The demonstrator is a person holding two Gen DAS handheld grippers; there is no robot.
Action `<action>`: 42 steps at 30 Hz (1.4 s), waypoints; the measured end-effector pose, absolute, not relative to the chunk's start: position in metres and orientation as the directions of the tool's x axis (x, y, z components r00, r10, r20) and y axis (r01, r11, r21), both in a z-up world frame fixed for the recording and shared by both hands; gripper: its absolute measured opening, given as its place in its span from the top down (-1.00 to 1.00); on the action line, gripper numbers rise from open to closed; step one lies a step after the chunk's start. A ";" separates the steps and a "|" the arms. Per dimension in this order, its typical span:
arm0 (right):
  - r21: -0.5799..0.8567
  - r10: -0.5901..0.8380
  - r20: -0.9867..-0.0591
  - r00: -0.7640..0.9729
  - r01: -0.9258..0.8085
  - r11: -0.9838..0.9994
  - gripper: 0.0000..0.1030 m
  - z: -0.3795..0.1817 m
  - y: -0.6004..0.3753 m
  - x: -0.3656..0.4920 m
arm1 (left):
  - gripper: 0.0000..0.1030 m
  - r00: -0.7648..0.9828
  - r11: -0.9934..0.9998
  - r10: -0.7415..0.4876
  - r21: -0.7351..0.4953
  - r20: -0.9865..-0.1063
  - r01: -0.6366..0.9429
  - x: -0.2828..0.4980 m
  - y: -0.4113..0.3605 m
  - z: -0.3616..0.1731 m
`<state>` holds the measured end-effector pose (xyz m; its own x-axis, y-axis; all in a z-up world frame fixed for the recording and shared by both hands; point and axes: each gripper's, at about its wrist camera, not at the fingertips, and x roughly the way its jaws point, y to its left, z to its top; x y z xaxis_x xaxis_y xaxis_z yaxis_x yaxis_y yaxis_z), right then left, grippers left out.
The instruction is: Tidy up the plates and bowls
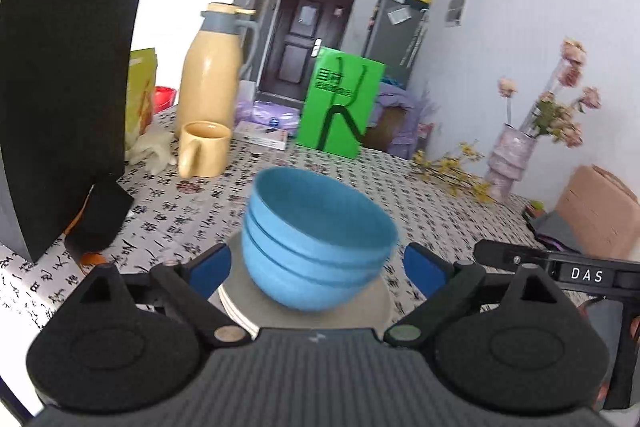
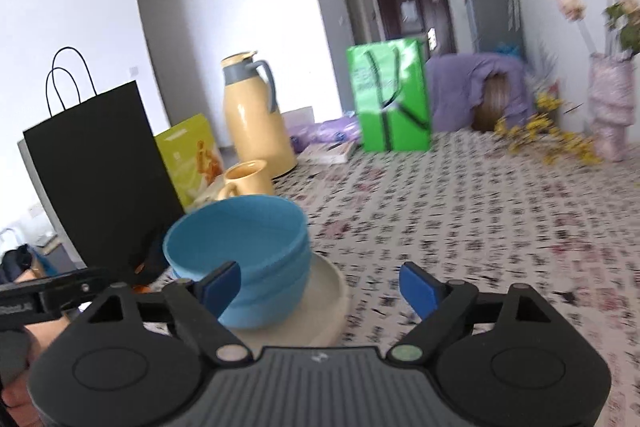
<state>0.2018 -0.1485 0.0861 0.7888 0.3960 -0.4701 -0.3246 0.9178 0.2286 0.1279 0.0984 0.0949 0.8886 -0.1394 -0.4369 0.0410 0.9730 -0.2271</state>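
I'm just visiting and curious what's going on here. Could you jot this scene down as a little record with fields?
Setting: table with patterned cloth
Bowls: blue bowls, nested in a stack
Plates: pale plates stacked under the bowls
Left claw: open, a finger on either side of the bowls, holding nothing
Right claw: open, empty, the bowls by its left finger
Behind: yellow mug, thermos jug, black paper bag, green bag, flower vase

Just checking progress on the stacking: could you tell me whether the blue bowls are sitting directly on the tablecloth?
No, the stacked blue bowls rest on the pale plates, which lie on the patterned tablecloth.
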 end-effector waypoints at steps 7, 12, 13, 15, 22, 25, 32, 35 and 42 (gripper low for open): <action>0.072 0.204 -0.358 0.911 -0.191 0.979 -0.87 0.067 -0.183 0.133 | -0.96 0.920 0.986 -0.138 -0.143 -0.367 0.090 0.086 0.066 0.074; 0.081 0.091 -0.343 0.935 -0.067 0.994 -0.88 0.050 -0.216 0.101 | -1.00 0.937 0.990 -0.136 -0.087 -0.321 0.114 0.063 0.048 0.067; 0.084 0.072 -0.338 0.938 -0.046 0.995 -0.88 0.048 -0.222 0.095 | -1.00 0.939 0.989 -0.141 -0.079 -0.313 0.122 0.061 0.045 0.067; 0.089 0.053 -0.325 0.944 -0.025 0.996 -0.89 0.044 -0.228 0.083 | -1.00 0.942 0.988 -0.152 -0.060 -0.299 0.141 0.056 0.038 0.065; 0.084 0.060 -0.239 0.969 -0.041 0.996 -0.92 0.032 -0.232 0.054 | -1.00 0.939 0.988 -0.156 -0.043 -0.306 0.150 0.051 0.025 0.055; 0.074 0.066 -0.216 0.974 -0.052 0.996 -0.92 0.032 -0.231 0.049 | -1.00 0.942 0.988 -0.154 -0.038 -0.298 0.150 0.050 0.025 0.054; 0.089 0.050 -0.188 0.981 -0.034 0.995 -0.92 0.025 -0.231 0.036 | -1.00 0.960 0.991 -0.129 0.002 -0.250 0.134 0.037 0.025 0.051; 0.104 0.060 -0.198 0.978 -0.040 0.994 -0.92 0.016 -0.228 0.026 | -1.00 0.962 0.991 -0.127 0.017 -0.244 0.135 0.030 0.025 0.043; 0.095 0.081 -0.183 0.980 -0.064 0.993 -0.92 -0.007 -0.218 -0.005 | -1.00 0.950 0.992 -0.127 -0.035 -0.285 0.123 0.007 0.032 0.023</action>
<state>-0.0048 -0.2180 -0.0071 0.9798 0.0807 -0.1827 -0.0642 0.9934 0.0946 0.0069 0.0322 0.0234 0.9499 -0.1273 -0.2854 0.1225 0.9919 -0.0346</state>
